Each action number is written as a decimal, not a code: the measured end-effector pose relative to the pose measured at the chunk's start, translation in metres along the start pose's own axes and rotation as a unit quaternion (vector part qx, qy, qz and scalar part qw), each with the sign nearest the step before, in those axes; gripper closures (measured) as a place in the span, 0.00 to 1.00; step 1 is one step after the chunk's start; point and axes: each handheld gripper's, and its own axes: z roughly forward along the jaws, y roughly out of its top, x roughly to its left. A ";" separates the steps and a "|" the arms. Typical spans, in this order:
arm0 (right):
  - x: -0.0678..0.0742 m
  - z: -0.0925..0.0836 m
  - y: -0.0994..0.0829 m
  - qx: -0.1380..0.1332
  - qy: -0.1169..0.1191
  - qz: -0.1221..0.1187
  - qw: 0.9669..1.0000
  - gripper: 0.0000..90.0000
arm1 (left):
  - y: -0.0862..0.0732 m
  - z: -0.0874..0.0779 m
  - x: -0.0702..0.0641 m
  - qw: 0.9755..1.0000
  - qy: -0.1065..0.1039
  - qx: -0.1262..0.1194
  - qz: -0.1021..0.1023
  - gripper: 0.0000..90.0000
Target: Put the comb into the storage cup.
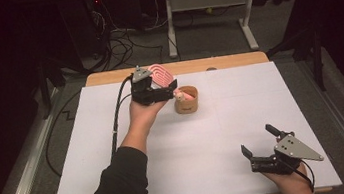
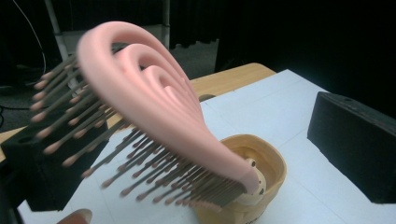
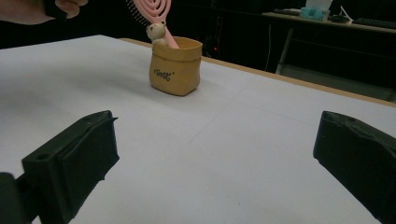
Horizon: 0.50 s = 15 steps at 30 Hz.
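The left gripper (image 1: 171, 88) hovers at the far middle of the table with its jaws spread wide; the pink hairbrush (image 2: 154, 98) stands between them, and no pad presses on it. The brush leans with its handle end down in the small tan sack-shaped holder (image 1: 186, 100), its looped head tilted up toward the gripper. In the left gripper view the bristles are blurred and the holder's base is cut off at the bottom edge. The right gripper view shows dark lettering on the holder's front, too small to read, and a small pale figure (image 3: 155, 31) at its rim. The right gripper (image 1: 260, 144) rests near the table's near right corner, jaws wide apart and empty, over the white table cover (image 1: 225, 135).
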 end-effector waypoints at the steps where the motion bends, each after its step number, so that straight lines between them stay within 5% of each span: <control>1: 0.000 0.000 0.000 0.000 0.000 -0.001 1.000 0.00 | -0.001 -0.001 0.001 1.000 0.000 0.000 0.000 0.00; 15: 0.001 0.001 0.000 0.001 -0.001 -0.004 1.000 0.00 | -0.014 -0.009 0.009 1.000 -0.002 0.003 -0.009 0.00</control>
